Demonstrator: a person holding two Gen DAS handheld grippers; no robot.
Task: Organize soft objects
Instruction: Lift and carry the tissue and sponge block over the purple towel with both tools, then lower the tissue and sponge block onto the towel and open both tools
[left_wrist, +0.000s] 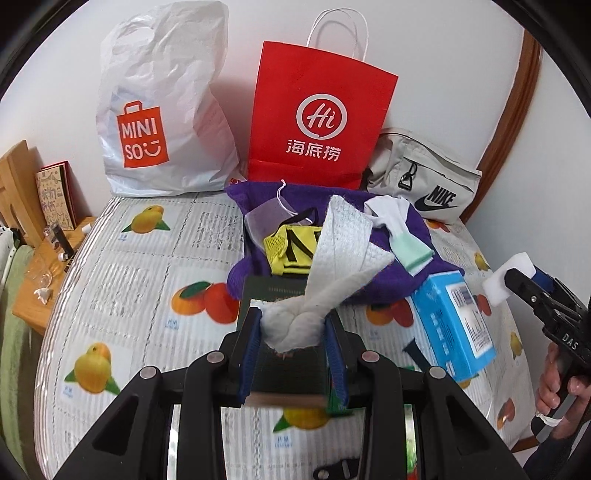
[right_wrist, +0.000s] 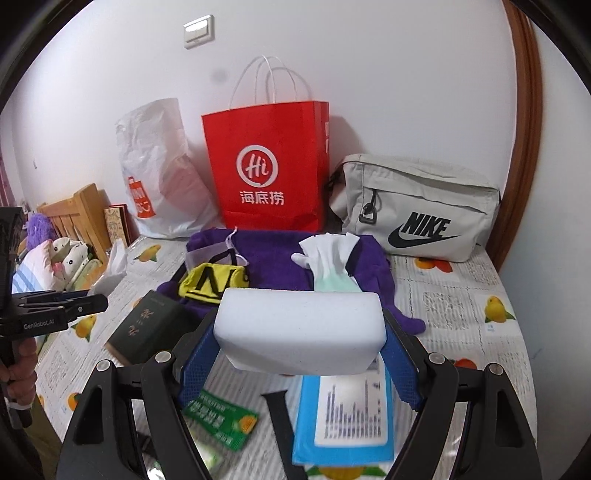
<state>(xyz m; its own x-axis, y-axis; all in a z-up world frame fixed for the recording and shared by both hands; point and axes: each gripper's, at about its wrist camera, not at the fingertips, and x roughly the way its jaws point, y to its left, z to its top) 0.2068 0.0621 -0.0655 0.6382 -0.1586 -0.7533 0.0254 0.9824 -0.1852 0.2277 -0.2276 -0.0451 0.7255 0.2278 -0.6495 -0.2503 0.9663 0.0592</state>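
**Both hand-held grippers loaded above a cluttered surface**

In the left wrist view, the left hand-held gripper (left_wrist: 293, 325) sits low in the centre of the frame, its blue-padded jaws pinched on the bunched end of a white cloth (left_wrist: 332, 266). The rest of the cloth fans upward and to the right, over the purple towel (left_wrist: 391, 284) heaped in the middle of the fruit-print surface (left_wrist: 147, 266). On the towel lie a yellow mesh pouch (left_wrist: 291, 251) and a white-and-mint sock (left_wrist: 402, 236).

In the right wrist view, the right hand-held gripper (right_wrist: 301, 354) fills the lower centre, its jaws spread wide and clamped on the two ends of a white sponge block (right_wrist: 299, 328), which is held clear of the surface. Below it lies a blue box (right_wrist: 343, 417) with a printed label, and to the lower left a green packet (right_wrist: 221, 417). A dark green book (right_wrist: 151, 328) rests left of centre.

Against the wall in the upper part of both frames stand a white plastic bag (left_wrist: 162, 103), a red paper bag (left_wrist: 317, 122) and a grey pouch (right_wrist: 417, 206), side by side. A hand (left_wrist: 561, 384) grips the right handle at the lower right edge of the left wrist view.
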